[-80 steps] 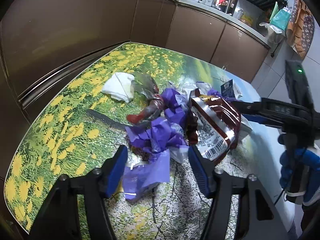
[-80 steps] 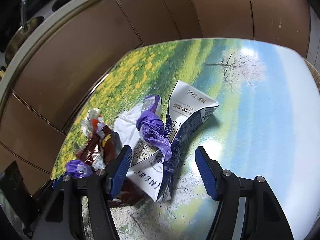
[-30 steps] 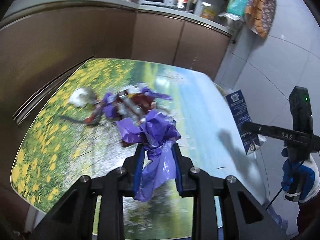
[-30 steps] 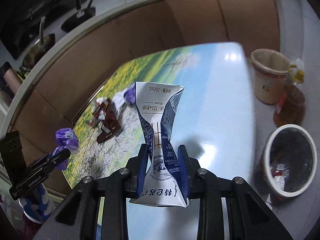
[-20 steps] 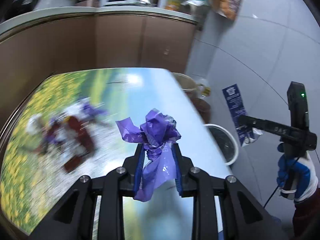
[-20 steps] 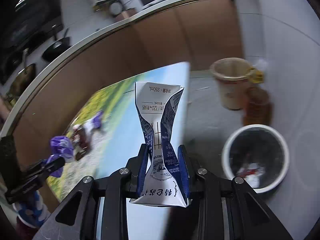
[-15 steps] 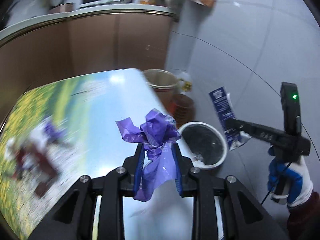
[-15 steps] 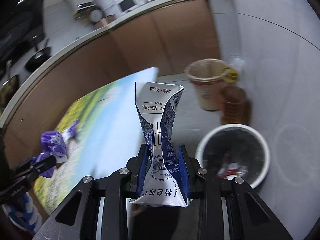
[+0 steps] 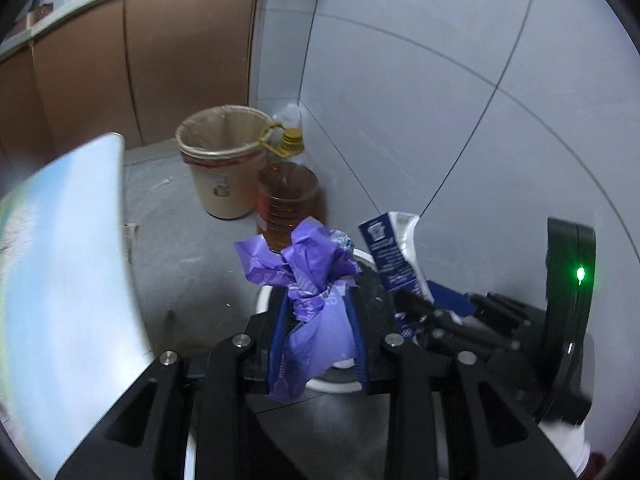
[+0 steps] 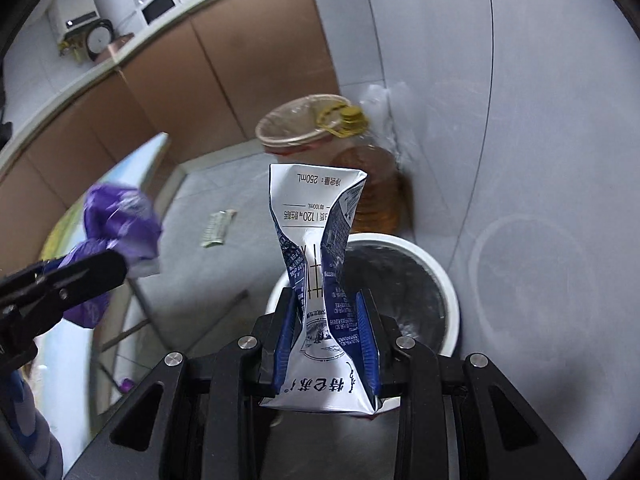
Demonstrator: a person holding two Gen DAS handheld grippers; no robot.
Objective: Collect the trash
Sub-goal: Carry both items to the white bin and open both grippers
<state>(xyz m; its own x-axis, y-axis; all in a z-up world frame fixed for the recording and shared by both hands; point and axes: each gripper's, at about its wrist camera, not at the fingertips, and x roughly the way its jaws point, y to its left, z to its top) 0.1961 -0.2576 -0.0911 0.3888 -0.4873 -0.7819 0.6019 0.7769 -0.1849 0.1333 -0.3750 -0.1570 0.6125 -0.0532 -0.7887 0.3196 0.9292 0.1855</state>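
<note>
My left gripper (image 9: pixel 318 340) is clamped on a crumpled purple plastic bag (image 9: pixel 308 280); both blue pads press into the wad, and its loose tail hangs below them. My right gripper (image 10: pixel 326 340) is clamped on a flattened blue-and-white milk carton (image 10: pixel 320 280), pinched at its waist, the printed "250mL" end pointing away from me.

Landmark: white-rimmed trash bin (image 10: pixel 440 280) on the grey floor. The carton is held above the bin's near rim. In the left wrist view the purple bag sits over the same bin (image 9: pixel 368 258), which shows only as arcs of white rim behind and beneath my fingers. The bin has a dark liner; contents cannot be made out.

Beyond the bin, by the tiled wall, stands an amber oil bottle (image 10: pixel 372 184) with a yellow cap. Behind the bottle is a beige lined bin (image 9: pixel 222 168); contents cannot be seen. Left of the white bin, the table edge (image 9: pixel 72 260) shows.
</note>
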